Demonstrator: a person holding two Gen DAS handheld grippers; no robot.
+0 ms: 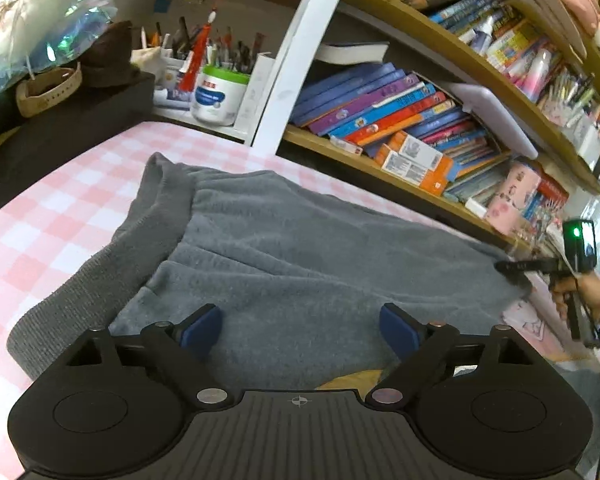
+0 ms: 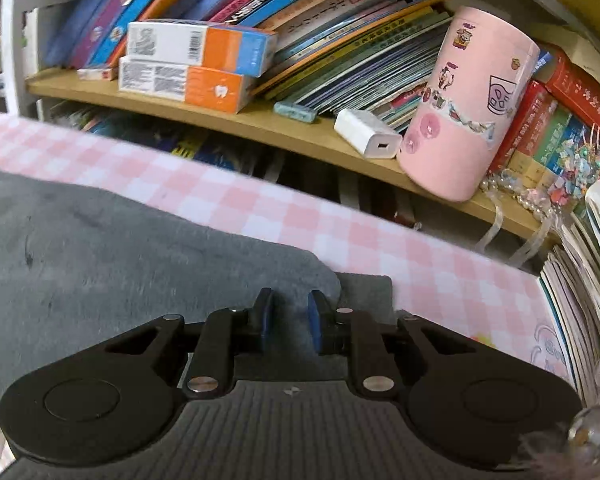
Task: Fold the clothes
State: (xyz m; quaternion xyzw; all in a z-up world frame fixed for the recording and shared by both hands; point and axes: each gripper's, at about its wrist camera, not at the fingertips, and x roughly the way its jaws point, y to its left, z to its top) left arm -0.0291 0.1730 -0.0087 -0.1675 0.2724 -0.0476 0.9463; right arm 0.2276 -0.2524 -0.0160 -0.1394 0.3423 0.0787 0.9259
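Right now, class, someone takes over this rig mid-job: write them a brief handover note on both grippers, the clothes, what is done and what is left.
Left gripper: open, over the grey garment, gripping nothing.
Right gripper: nearly shut at the garment's far end; fabric appears pinched, but blur leaves that unsure.
Garment: spread on the pink checked cloth, ribbed waistband on the left.
Done: laid out.
Left: probably fold the right end across, then smooth.

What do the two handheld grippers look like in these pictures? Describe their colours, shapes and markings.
Both the left gripper and the right gripper share one build: black bodies with a ribbed grey centre plate bearing a small crosshair mark, round discs either side, silver rivets on black link arms, and blue pads on the jaws. Seen from the left wrist, the right gripper carries a green light.
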